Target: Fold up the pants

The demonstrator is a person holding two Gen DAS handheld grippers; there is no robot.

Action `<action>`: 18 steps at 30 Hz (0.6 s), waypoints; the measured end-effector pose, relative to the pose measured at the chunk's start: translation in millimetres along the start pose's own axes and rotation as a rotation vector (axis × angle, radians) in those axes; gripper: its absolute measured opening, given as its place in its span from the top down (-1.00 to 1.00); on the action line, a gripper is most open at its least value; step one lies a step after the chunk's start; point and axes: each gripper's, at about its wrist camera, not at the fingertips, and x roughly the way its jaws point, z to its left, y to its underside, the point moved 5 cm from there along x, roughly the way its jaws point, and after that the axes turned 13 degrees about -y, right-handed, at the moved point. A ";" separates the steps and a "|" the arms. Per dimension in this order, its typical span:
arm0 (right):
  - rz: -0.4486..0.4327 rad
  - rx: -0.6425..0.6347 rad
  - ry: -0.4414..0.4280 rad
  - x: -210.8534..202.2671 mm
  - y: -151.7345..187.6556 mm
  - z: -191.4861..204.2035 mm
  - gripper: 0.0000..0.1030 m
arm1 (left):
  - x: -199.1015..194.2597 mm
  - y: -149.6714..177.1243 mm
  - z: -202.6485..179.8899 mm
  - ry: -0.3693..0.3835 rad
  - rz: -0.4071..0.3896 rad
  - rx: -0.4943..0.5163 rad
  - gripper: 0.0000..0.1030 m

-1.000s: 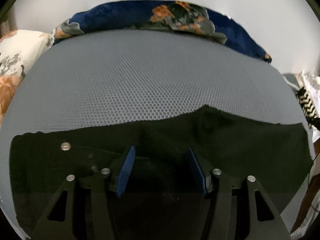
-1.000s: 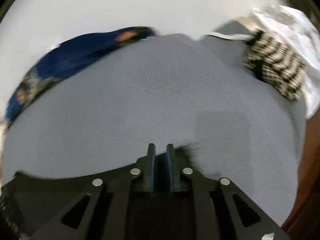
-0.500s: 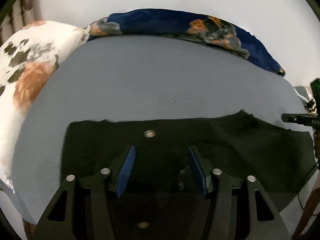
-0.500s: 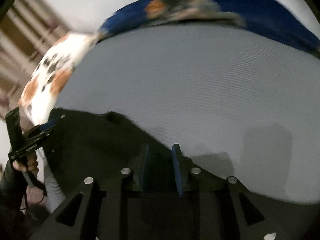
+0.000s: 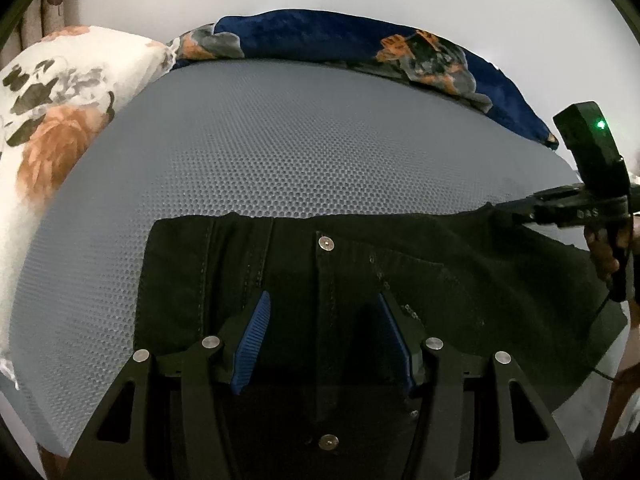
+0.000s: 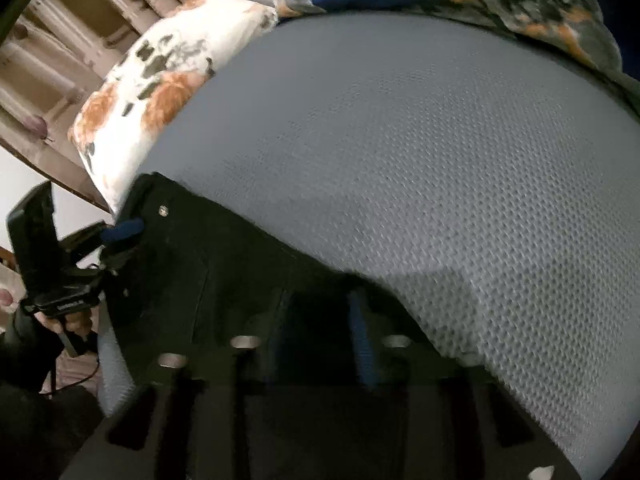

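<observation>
Black pants (image 5: 360, 280) lie flat on the grey mesh bed (image 5: 300, 152), the waist with its metal button (image 5: 327, 243) toward the middle. My left gripper (image 5: 324, 324) is open, its blue pads (image 5: 252, 340) standing over the waist, nothing between them. My right gripper (image 6: 320, 320) is open a little over the far edge of the pants (image 6: 224, 264); the view is blurred. The right gripper also shows in the left wrist view (image 5: 516, 216) at the pants' right edge. The left gripper shows in the right wrist view (image 6: 120, 236) at the waist.
A white floral pillow (image 5: 60, 120) lies at the left of the bed. A blue floral blanket (image 5: 360, 44) runs along the far side against a white wall. A wooden headboard (image 6: 60, 60) stands behind the pillow.
The right gripper has opened from shut and swung left. The left view has shifted, the waist and button now lying centred under the open left jaws. The pants lie spread.
</observation>
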 end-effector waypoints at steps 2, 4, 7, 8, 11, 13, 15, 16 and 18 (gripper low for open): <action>-0.022 -0.014 0.011 -4.7 -6.3 2.6 0.81 | -0.4 0.5 1.5 0.012 -0.002 -0.004 -0.08; -0.036 -0.027 0.047 -8.2 -10.7 4.0 0.86 | -0.1 1.6 2.5 0.022 -0.005 -0.011 -0.08; -0.050 -0.013 0.113 -1.9 -11.9 -2.5 0.90 | 0.2 2.5 1.9 0.023 -0.010 -0.003 -0.08; -0.047 -0.006 0.132 1.6 -11.6 -5.8 0.91 | 0.4 2.7 2.1 0.023 -0.011 -0.001 -0.08; -0.056 0.021 0.153 10.9 -11.7 -15.8 0.91 | -0.1 3.5 1.5 0.024 -0.010 -0.004 -0.08; -0.062 0.032 0.152 11.6 -11.3 -15.2 0.79 | -0.2 4.5 0.8 0.022 -0.011 -0.007 -0.08; -0.073 0.040 0.168 9.2 -10.5 -12.8 0.54 | 0.0 4.6 0.5 0.018 -0.013 -0.005 -0.08; -0.089 0.058 0.183 5.9 -9.8 -11.6 0.35 | -1.0 5.0 -0.7 0.013 -0.016 -0.002 -0.10; -0.140 0.076 0.184 -4.7 -6.6 -5.8 0.34 | -6.5 4.0 -5.9 0.000 -0.033 0.013 -0.13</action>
